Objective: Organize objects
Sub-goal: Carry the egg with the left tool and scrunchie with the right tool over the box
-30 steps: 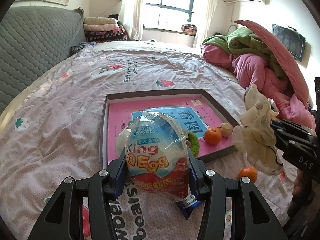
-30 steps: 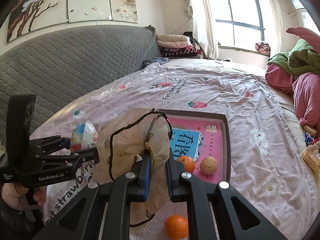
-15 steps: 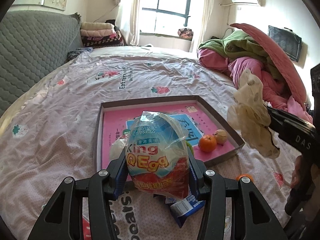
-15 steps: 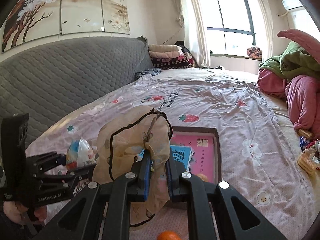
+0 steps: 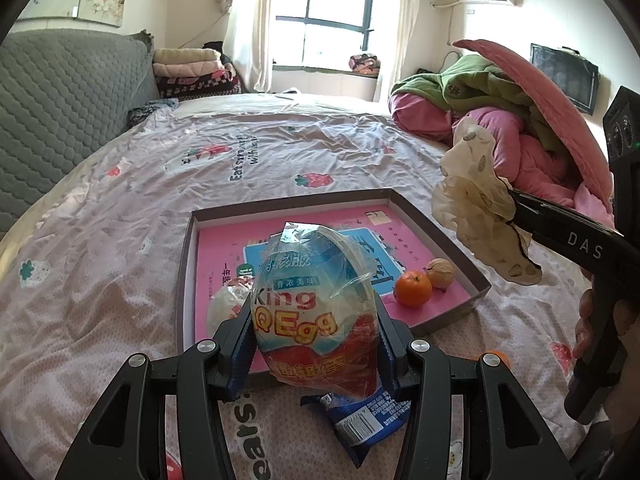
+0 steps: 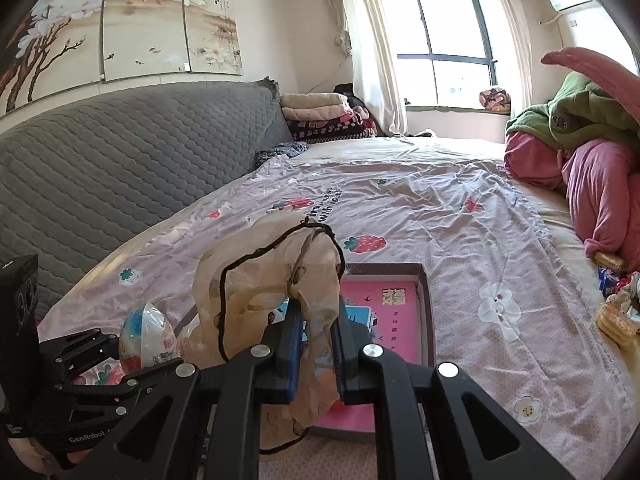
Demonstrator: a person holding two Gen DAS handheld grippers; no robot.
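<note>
Left gripper point(image 5: 316, 332) clamped on a plastic-wrapped toy egg point(image 5: 316, 312), blue top, red bottom, "King Q Egg" print; both pads press its sides. Egg is held off the bed, over the near edge of the tray point(image 5: 440, 232). From the right wrist view the same egg point(image 6: 146, 336) shows in the left gripper point(image 6: 120, 356) at lower left.

Right gripper point(image 6: 316, 344) closed tight on a thin beige cloth bag point(image 6: 272, 280) with a dark cord along its rim; fabric is bunched between the jaws and hangs loose either side. In the left wrist view the bag point(image 5: 476, 208) dangles from the right gripper point(image 5: 514, 208), above the tray's right edge, not touching it. A hand point(image 5: 600, 320) grips that tool's handle at right.

Tray: shallow, brown-rimmed, pink printed bottom, lying on the bed sheet point(image 5: 120, 240). Near its front-right corner, an orange point(image 5: 413, 289) with a walnut point(image 5: 440, 274) just beside it, touching or nearly so. A white wrapped item point(image 5: 224, 306) at the front-left corner, partly hidden by the gripper.

On the sheet in front of the tray: a blue snack packet point(image 5: 368, 424) below the egg; a second orange point(image 5: 494, 358), mostly hidden behind the gripper finger.

Far right side of the bed: heap of pink and green bedding point(image 5: 500, 120).
</note>
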